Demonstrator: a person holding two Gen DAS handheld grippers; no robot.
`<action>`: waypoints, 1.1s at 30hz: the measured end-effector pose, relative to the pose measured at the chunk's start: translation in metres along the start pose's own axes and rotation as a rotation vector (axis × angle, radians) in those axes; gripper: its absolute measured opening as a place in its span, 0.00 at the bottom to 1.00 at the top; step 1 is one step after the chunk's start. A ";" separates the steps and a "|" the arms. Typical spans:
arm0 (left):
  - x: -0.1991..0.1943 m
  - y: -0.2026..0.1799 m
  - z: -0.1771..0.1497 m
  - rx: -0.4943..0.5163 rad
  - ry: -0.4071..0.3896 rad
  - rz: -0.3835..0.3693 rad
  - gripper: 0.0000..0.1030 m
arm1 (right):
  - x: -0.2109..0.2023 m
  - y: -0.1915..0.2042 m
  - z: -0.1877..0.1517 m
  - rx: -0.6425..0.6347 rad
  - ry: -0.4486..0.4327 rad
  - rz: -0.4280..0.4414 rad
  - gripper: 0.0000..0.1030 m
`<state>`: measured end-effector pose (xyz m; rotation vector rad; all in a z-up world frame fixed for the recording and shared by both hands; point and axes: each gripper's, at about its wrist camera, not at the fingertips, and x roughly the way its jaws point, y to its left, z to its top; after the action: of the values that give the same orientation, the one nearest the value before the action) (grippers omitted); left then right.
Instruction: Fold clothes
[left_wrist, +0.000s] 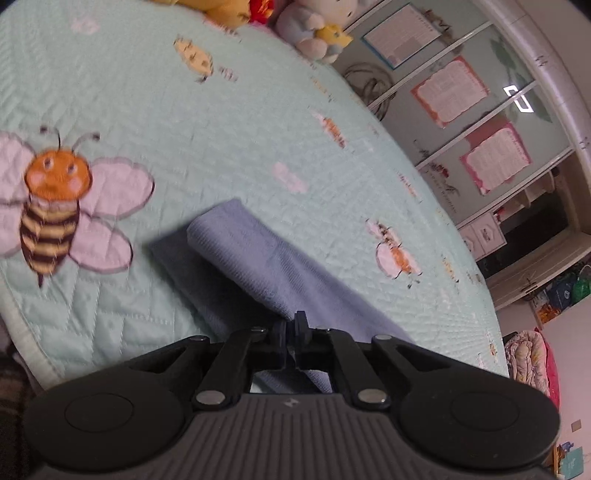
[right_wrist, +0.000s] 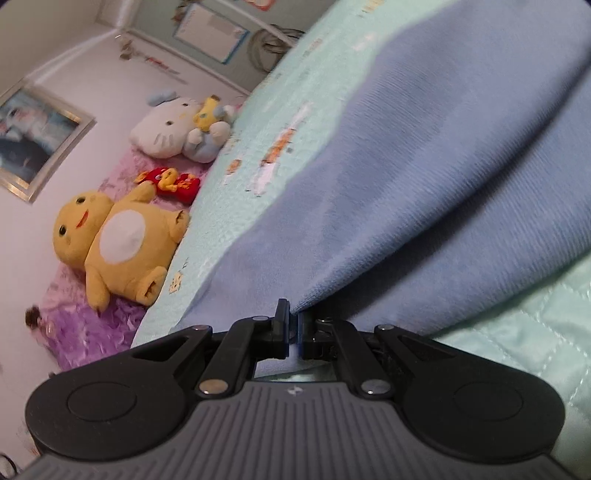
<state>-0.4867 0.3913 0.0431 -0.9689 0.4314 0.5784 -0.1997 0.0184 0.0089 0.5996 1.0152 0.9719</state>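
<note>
A blue garment (left_wrist: 251, 251) lies on a mint quilt (left_wrist: 184, 110). In the left wrist view one folded end of it reaches out over the quilt, and the cloth runs back to my left gripper (left_wrist: 293, 325). That gripper's jaws are pressed together on a ridge of the fabric. In the right wrist view the same blue garment (right_wrist: 424, 184) fills the right half of the picture in broad folds. My right gripper (right_wrist: 293, 314) is shut on its edge, and the cloth rises taut from the fingertips. The rest of the garment is out of view.
The quilt (right_wrist: 535, 332) carries a large stitched bee (left_wrist: 55, 206). A yellow plush toy (right_wrist: 114, 243), a red one (right_wrist: 170, 182) and a white cat plush (right_wrist: 166, 129) lie on a purple fluffy cover (right_wrist: 92, 332) at the bed's far end. Wardrobe doors with papers (left_wrist: 480, 129) stand beyond the bed.
</note>
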 end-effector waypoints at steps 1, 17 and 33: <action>0.002 0.001 0.000 0.010 0.006 0.012 0.02 | -0.001 0.003 0.001 -0.012 0.001 0.004 0.02; -0.011 0.008 -0.004 -0.061 0.050 0.111 0.18 | -0.012 -0.023 -0.003 0.097 0.059 0.089 0.11; 0.014 -0.185 -0.157 0.983 0.092 -0.110 0.48 | -0.044 -0.059 0.013 0.351 -0.099 0.032 0.32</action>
<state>-0.3725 0.1792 0.0744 -0.0717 0.6495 0.1634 -0.1733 -0.0474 -0.0133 0.9474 1.0984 0.7879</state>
